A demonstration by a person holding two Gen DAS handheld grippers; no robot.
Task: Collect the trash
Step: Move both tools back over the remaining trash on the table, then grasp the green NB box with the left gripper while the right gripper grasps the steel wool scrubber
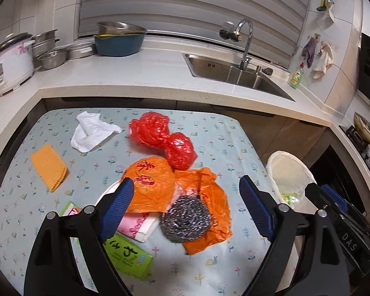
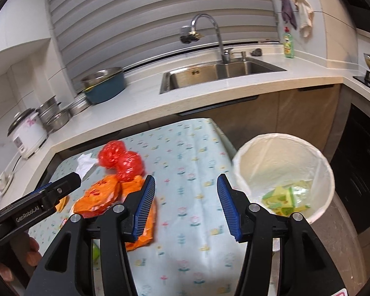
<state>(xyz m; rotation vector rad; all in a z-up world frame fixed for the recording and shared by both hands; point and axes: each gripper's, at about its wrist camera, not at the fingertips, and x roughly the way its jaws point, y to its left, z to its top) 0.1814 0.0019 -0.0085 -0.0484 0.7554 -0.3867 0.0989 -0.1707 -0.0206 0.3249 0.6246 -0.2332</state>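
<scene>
The left tool (image 1: 185, 204) hangs released above the steel scourer (image 1: 185, 218) lying on orange bags (image 1: 209, 192) on the tabletop (image 1: 234, 143). Lower squarely, pinch only the scourer; the right tool (image 2: 185, 199), released, waits near the bin (image 2: 283, 145).

White speckled stone L-shaped countertop (image 1: 140, 79) wraps corner. Stainless steel sink (image 1: 236, 72) set into it, curved chrome tap (image 1: 245, 39) behind. Grey horizontal-slat window blind (image 1: 185, 5) above, closed. White glossy wall tiles (image 1: 32, 7) at left. Brown wood-grain cabinet fronts (image 2: 308, 116) under counter. Small table with pale blue flower-print cloth (image 1: 222, 138) pushed against counter. Black gas hob (image 1: 362, 143) on right run. Purple and cream cloths (image 1: 317, 55) hang on right wall. Even indoor light, colours cool.
</scene>
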